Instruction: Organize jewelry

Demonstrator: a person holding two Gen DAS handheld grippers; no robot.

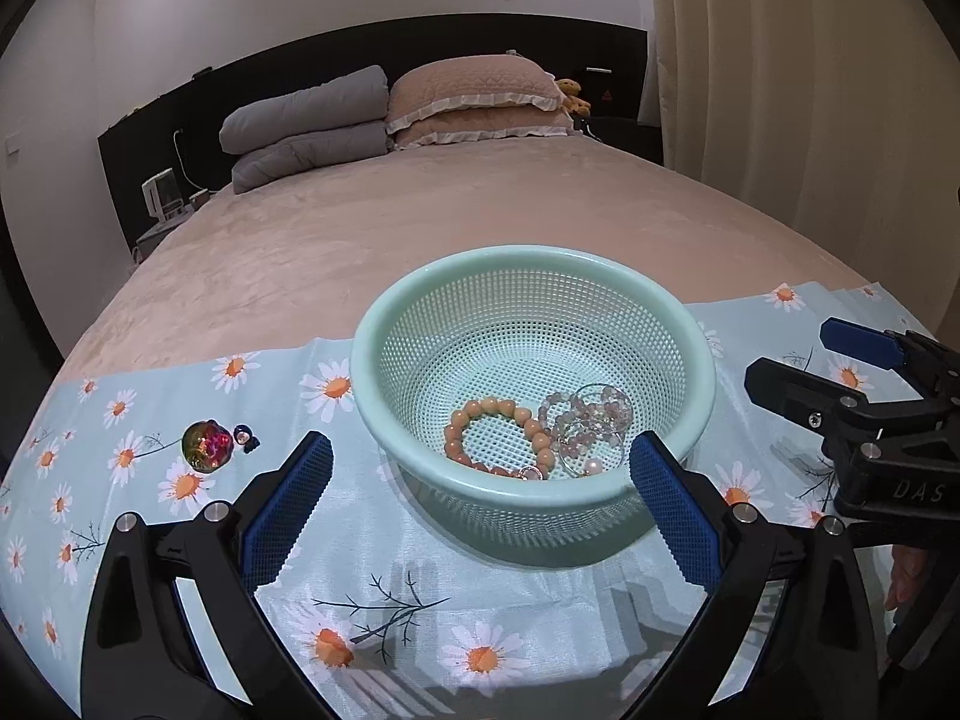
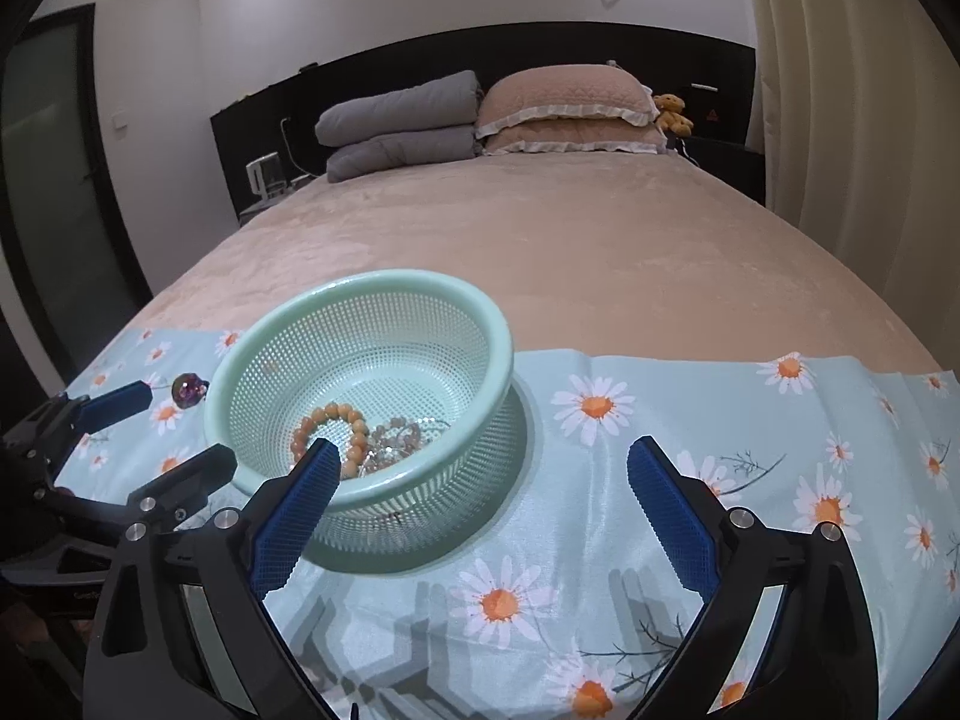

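Observation:
A mint green mesh basket [image 1: 672,324] stands on a daisy-print cloth [image 1: 420,618] on the bed. It holds an orange bead bracelet [image 1: 489,414] and a pale pink bead bracelet with a ring [image 1: 585,420]. An iridescent round ornament [image 1: 207,445] and a small dark charm [image 1: 246,437] lie on the cloth left of the basket. My left gripper [image 1: 480,468] is open and empty, just in front of the basket. My right gripper [image 2: 480,474] is open and empty, right of and in front of the basket [image 2: 480,306]. The ornament also shows in the right wrist view [image 2: 189,389].
The pink bed cover [image 1: 420,210] stretches behind the cloth. Grey folded quilts [image 1: 306,126] and pink pillows [image 1: 480,96] lie at the headboard. A curtain [image 1: 810,90] hangs at the right. The right gripper shows at the left view's right edge [image 1: 840,384].

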